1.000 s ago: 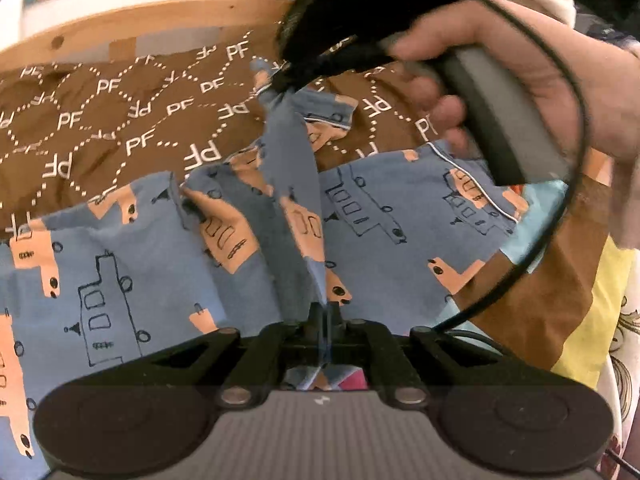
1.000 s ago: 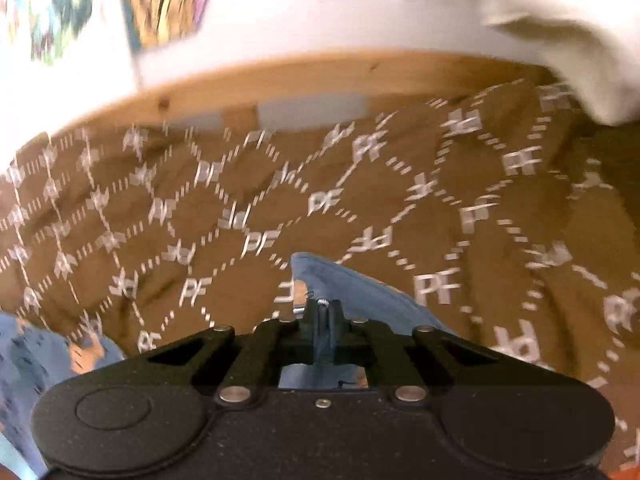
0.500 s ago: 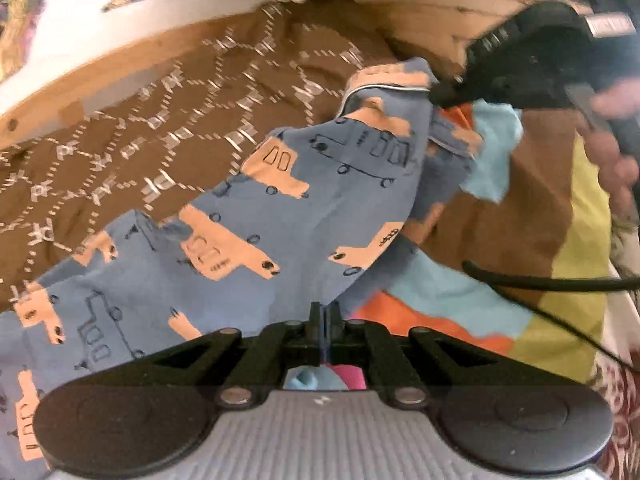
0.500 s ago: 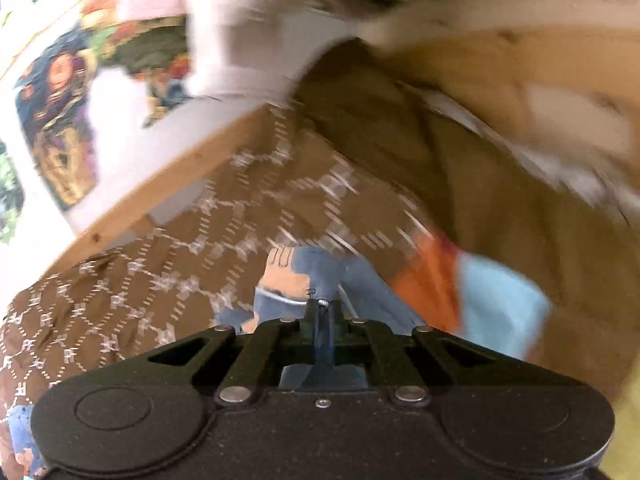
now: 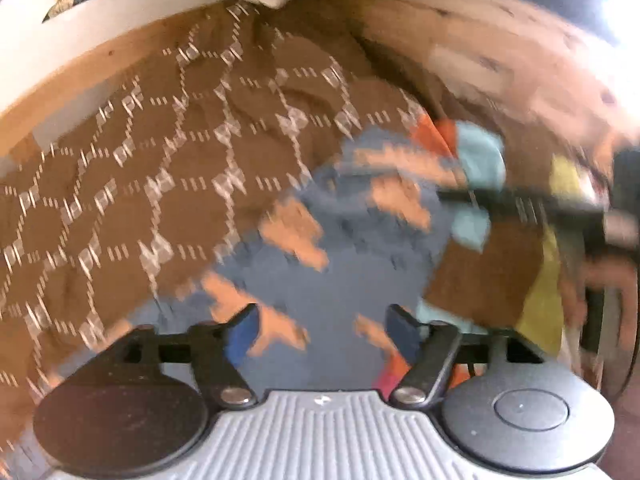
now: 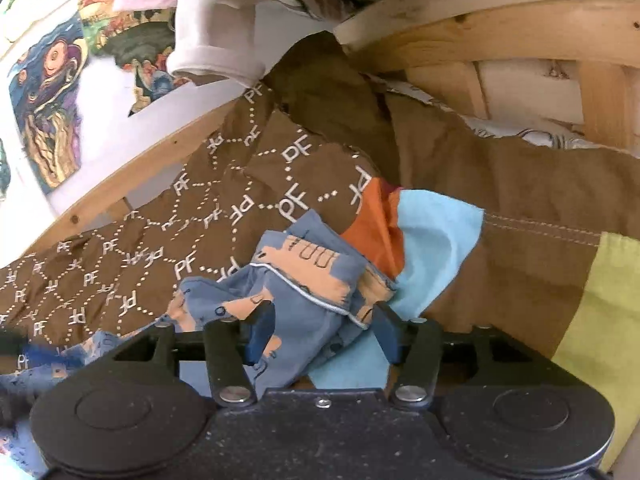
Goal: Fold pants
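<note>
Both pairs of fingers stand spread wide with nothing pinched. The left gripper (image 5: pixel 322 330) hovers over the blue pyjama pants (image 5: pixel 340 264) printed with orange vehicles, its view blurred. The right gripper (image 6: pixel 322 330) has the bunched, white-piped hem of the pants (image 6: pixel 296 300) lying loose between its jaws. The pants rest on a brown bedspread (image 6: pixel 248 196) stitched with repeated white "PF" lettering, beside orange (image 6: pixel 378 226), light blue (image 6: pixel 438 236) and yellow-green (image 6: pixel 600 308) patches. A wooden bed frame (image 6: pixel 500 36) borders the far side, with bare brown cloth open to the right
</note>
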Demonstrator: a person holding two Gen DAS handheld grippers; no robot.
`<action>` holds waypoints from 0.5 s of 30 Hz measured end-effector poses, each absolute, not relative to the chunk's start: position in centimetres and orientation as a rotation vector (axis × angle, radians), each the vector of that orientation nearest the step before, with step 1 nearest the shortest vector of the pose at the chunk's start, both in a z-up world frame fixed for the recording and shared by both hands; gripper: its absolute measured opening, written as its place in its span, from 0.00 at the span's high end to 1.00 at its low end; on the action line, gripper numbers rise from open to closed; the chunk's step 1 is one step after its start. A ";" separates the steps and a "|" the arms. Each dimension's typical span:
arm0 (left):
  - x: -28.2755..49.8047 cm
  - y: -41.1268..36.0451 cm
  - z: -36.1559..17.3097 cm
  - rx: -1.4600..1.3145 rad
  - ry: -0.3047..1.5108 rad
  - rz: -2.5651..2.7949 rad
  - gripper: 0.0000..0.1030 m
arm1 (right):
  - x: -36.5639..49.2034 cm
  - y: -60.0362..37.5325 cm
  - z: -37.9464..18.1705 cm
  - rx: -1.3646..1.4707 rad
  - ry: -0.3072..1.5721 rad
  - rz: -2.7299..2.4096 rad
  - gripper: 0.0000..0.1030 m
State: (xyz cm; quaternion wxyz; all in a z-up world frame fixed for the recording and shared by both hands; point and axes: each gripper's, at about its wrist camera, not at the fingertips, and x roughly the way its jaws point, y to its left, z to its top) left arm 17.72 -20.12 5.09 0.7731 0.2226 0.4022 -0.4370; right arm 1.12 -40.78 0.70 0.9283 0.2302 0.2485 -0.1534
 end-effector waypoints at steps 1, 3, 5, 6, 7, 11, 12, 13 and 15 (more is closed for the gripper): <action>18.8 -21.3 5.8 0.466 0.875 -0.942 0.18 | 1.2 -40.8 0.7 0.474 0.502 -0.310 0.43; 20.7 -24.0 6.6 0.436 0.875 -0.946 0.18 | 1.2 -40.8 0.8 0.459 0.486 -0.303 0.42; 22.0 -27.1 6.6 0.407 0.860 -0.968 0.18 | 1.2 -40.7 0.9 0.445 0.468 -0.300 0.41; 22.4 -28.2 6.4 0.406 0.847 -0.993 0.18 | 1.2 -40.7 0.8 0.445 0.466 -0.294 0.39; 22.7 -29.5 6.1 0.411 0.834 -1.015 0.18 | 1.3 -40.8 0.7 0.452 0.469 -0.286 0.39; 24.0 -32.9 4.0 0.385 0.880 -1.034 0.18 | 1.5 -41.4 0.0 0.479 0.473 -0.279 0.39; 24.4 -33.2 3.5 0.365 0.910 -1.031 0.19 | 1.6 -41.5 0.0 0.487 0.466 -0.277 0.39; 24.8 -33.5 3.1 0.331 0.940 -1.018 0.20 | 1.7 -41.6 -0.1 0.495 0.457 -0.275 0.39; 25.3 -33.4 2.4 0.268 0.989 -0.998 0.25 | 2.0 -41.6 -0.2 0.502 0.448 -0.265 0.38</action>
